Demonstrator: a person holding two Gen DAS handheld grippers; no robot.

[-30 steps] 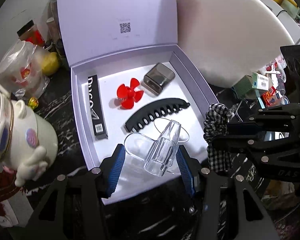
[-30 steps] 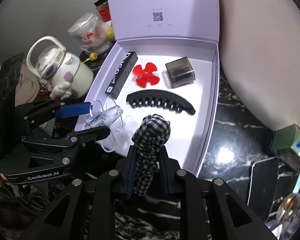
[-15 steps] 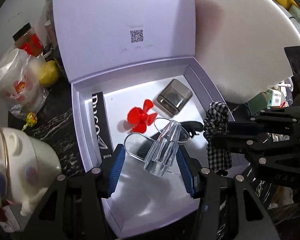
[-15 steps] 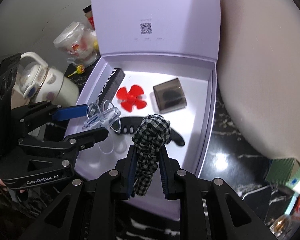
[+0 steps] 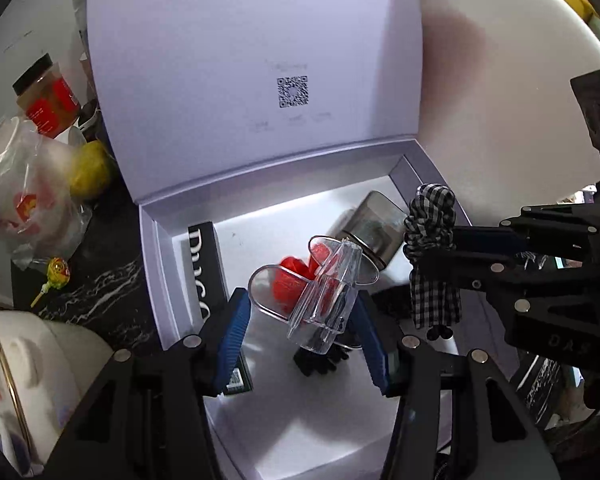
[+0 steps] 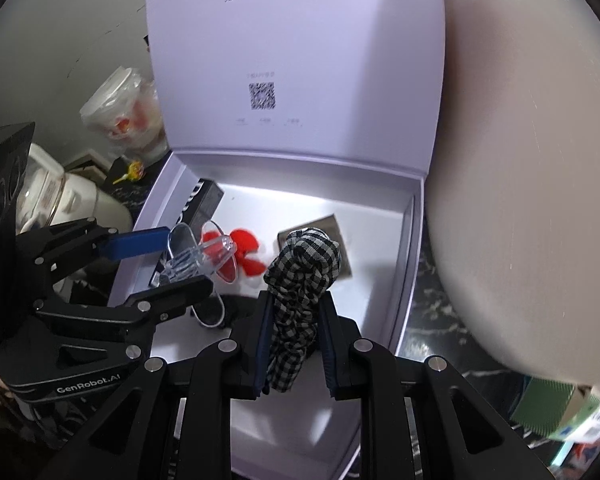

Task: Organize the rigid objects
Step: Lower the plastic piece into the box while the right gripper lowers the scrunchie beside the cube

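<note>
My left gripper [image 5: 300, 320] is shut on a clear plastic hair clip [image 5: 324, 292] and holds it above the inside of the open lilac box [image 5: 156, 280]. My right gripper [image 6: 294, 316] is shut on a black-and-white checked scrunchie [image 6: 300, 280], also over the box; the scrunchie shows in the left wrist view [image 5: 432, 256] too. In the box lie a red propeller [image 6: 248, 248], a long black carton [image 5: 204, 256], a smoky grey case [image 5: 376, 224] and a black claw clip [image 5: 320, 360], mostly hidden under the grippers.
The box lid [image 6: 296, 60] stands upright at the back. A cream kettle [image 5: 28, 380], a plastic bag [image 5: 20, 192], a lollipop [image 5: 56, 272] and a jar [image 5: 44, 100] crowd the black marble top on the left. A large white rounded object [image 6: 520, 160] stands on the right.
Both grippers have moved forward over the box with their loads, and now hang deeper inside it, covering the propeller and the claw clip.
</note>
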